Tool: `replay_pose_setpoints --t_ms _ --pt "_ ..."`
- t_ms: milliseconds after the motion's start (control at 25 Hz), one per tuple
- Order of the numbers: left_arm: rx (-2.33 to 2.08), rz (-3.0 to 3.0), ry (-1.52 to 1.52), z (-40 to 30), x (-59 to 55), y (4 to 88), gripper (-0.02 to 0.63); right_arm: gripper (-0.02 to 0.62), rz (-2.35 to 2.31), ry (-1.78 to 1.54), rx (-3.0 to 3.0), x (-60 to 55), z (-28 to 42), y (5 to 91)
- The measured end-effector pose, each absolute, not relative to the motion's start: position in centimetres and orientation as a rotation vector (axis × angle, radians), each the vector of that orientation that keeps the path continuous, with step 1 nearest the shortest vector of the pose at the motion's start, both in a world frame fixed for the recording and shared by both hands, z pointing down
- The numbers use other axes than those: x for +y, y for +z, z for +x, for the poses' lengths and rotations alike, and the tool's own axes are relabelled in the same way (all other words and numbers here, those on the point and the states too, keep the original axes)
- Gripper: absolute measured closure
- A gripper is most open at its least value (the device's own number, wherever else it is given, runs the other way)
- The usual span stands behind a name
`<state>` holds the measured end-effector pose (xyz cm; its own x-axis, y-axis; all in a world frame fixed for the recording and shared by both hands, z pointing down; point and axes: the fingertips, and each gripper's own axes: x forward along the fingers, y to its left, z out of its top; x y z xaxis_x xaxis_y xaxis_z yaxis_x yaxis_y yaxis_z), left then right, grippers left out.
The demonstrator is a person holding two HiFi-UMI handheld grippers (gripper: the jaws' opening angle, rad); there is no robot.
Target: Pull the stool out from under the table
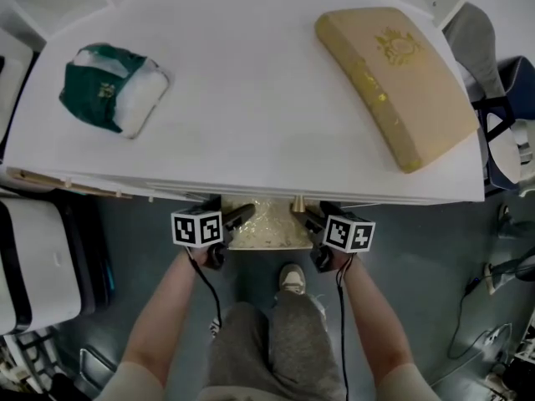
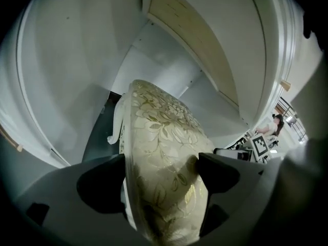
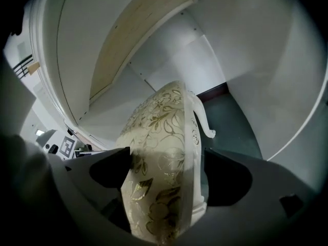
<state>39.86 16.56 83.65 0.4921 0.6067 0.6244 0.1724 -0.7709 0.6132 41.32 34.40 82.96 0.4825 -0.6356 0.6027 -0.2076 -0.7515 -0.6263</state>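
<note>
Gold-patterned stool [image 1: 266, 228] between spread jaws of left gripper [image 2: 161, 169] and right gripper [image 3: 166, 167], unclamped

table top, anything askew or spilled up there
Nothing spilled. A tan cushion lies slantwise near the right edge of the table, and a crumpled green bundle lies at the left.

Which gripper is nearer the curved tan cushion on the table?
Right. The right gripper sits left of the curved tan cushion, nearer the person; the left gripper is farther left, beyond the floral stool.
</note>
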Motion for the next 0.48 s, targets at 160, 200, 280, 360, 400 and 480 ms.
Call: replay_pose_setpoints --t_ms 160,200,280,360,400,480 --pt "0.67 2.253 1.209 40.0 16.4 83.7 0.169 0.155 -2.197 -1.191 0.691 33.2 41.5 83.2" --pt "0.668 2.254 1.214 40.0 16.4 83.7 0.169 0.155 -2.203 -1.197 0.679 33.3 41.5 83.2" --pt "0.667 2.257 1.245 39.8 16.3 83.8 0.169 0.162 -2.207 -1.203 0.661 33.3 41.1 83.3" --pt "0.671 2.268 1.289 39.2 16.1 83.7 0.169 0.173 -2.201 -1.206 0.658 33.2 40.2 83.1" --pt "0.675 2.274 1.309 38.8 16.1 83.6 0.169 0.176 -2.199 -1.209 0.662 33.1 39.7 83.0" --pt "0.681 2.285 1.331 38.1 15.9 83.3 0.169 0.179 -2.197 -1.219 0.673 33.0 38.8 82.7"
